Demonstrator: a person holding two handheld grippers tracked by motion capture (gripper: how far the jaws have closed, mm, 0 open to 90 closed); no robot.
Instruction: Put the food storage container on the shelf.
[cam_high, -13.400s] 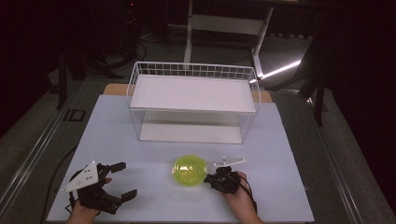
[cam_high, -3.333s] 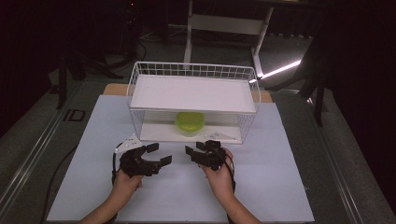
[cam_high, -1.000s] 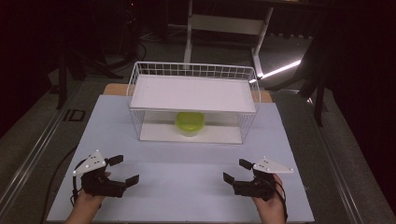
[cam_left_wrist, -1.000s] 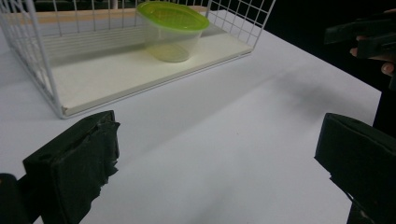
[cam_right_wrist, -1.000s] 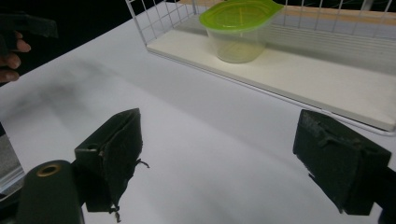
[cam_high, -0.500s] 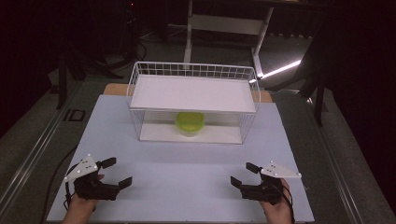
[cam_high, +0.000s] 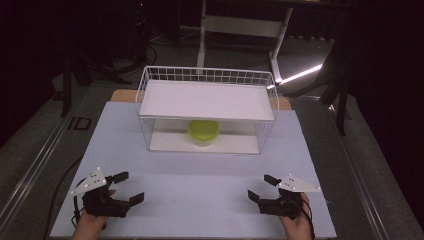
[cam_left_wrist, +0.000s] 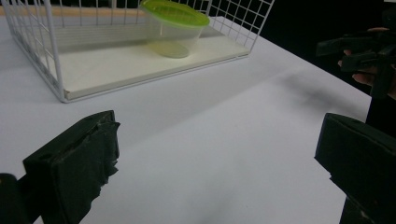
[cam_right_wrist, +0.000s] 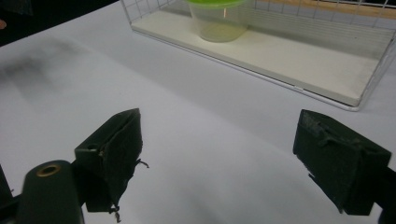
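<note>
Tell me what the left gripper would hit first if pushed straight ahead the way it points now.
Probably nothing soon: the left gripper, jaws open, faces bare white tabletop. The wire rack with the green-lidded container sits left of its line, the right gripper to the right. Depth is unclear.

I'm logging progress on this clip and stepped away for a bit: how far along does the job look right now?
Looks finished. The green-lidded container sits on the lower shelf of the wire rack, upright and lid on. Nothing is in hand: the left gripper and right gripper are both open, near the table's front corners. Nothing visible seems left to do.
</note>
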